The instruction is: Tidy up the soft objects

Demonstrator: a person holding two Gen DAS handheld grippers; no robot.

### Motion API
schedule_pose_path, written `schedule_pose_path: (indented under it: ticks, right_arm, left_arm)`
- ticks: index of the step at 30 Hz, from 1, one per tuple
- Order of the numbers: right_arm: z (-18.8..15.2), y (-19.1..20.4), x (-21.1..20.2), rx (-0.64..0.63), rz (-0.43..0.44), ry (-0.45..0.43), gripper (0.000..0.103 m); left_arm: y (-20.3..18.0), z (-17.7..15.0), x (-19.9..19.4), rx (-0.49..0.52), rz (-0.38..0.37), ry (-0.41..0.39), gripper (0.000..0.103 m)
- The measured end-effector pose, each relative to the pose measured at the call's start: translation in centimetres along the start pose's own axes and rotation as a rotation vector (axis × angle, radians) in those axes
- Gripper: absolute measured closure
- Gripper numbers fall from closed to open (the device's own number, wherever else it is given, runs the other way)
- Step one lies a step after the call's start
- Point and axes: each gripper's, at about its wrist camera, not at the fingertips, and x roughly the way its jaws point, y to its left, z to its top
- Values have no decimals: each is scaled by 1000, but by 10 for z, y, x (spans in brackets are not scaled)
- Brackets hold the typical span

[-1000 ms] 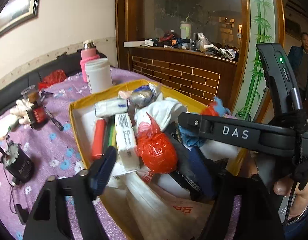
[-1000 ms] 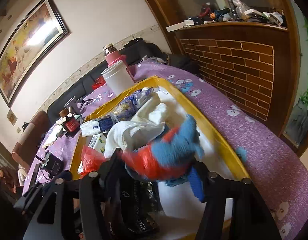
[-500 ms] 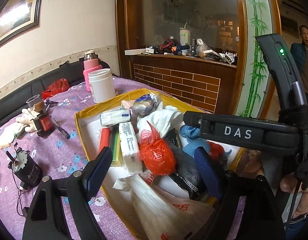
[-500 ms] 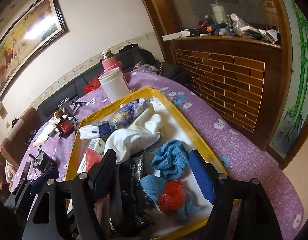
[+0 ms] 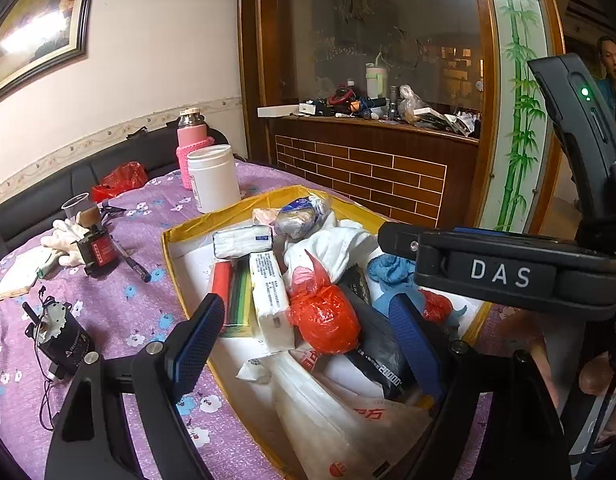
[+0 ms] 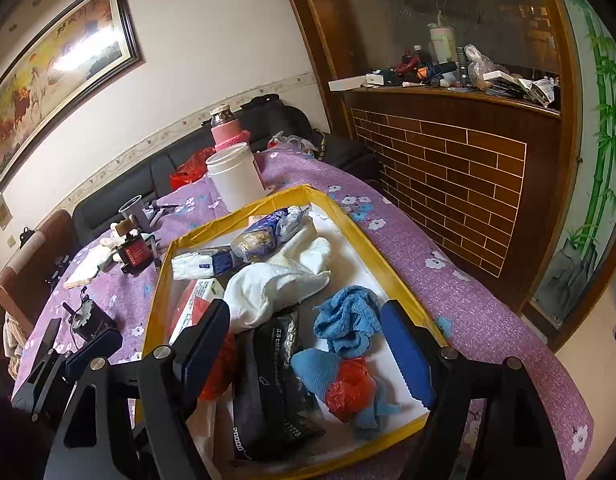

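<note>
Over yellow box [image 6: 392, 276], both grippers angled down, R [image 6: 308, 356] & L [image 5: 304, 344] jaws released, empty.

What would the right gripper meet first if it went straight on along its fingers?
Probably the crumpled blue cloth inside the yellow-rimmed box; the open right gripper points down at it, though depth is uncertain.

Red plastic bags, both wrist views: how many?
3. One knotted red bag mid-box beside the tissue pack; a smaller red bag wrapped in blue cloth at the box's near right corner; one red bag on the sofa. More may be buried.
</note>
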Motion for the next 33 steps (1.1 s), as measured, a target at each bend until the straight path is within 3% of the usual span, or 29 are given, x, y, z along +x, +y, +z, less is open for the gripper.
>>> schedule_pose_path:
  ticks: [12, 19, 24, 29, 33]
  right_arm:
    - [0, 6, -14, -14, -6, -17, 21]
    - [-2, 6, -27, -18, -23, -31, 20]
    - [-4, 1, -42, -9, -24, -51, 20]
    - [-12, -6, -60, -17, -44, -86, 17]
    - [-23, -11, -67, -4, -25, -80, 17]
  left_arm:
    - [0, 1, -7, -1, 27, -26, 18]
    - [1, 2, -8, -4, 55, -50, 7]
    - [10, 7, -13, -15, 90, -77, 6]
    - [26, 12, -36, -81, 91, -66, 3]
    - [32, 6, -61, -103, 86, -13, 0]
